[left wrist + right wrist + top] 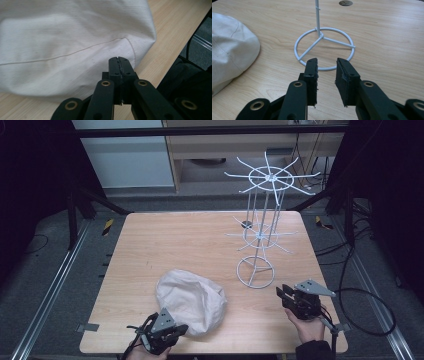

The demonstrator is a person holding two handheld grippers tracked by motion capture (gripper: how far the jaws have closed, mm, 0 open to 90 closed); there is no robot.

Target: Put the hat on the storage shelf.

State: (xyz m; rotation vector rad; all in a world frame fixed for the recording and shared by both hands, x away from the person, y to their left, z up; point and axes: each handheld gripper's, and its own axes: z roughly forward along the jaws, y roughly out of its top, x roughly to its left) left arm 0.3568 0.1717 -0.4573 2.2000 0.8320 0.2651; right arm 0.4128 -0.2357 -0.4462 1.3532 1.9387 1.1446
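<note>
Fingers: left gripper point(119, 61) clenched at hat point(72, 42) edge, whether pinching cloth unclear; right gripper point(327, 65) released, empty, near rack point(324, 47) base | risk: soft brim may slip or drag; hooks could snag | hat: cream fabric, limp, crumpled, near front bench point(200, 240) edge.

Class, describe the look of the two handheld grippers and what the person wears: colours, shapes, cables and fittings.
Both the left gripper and the right gripper are black, each topped by a grey three-cornered plate. Brass-coloured rivets dot the linkages, and the jaws have ridged inner faces. A black cable loops from the right one. A dark sleeve covers the right wrist.
</note>
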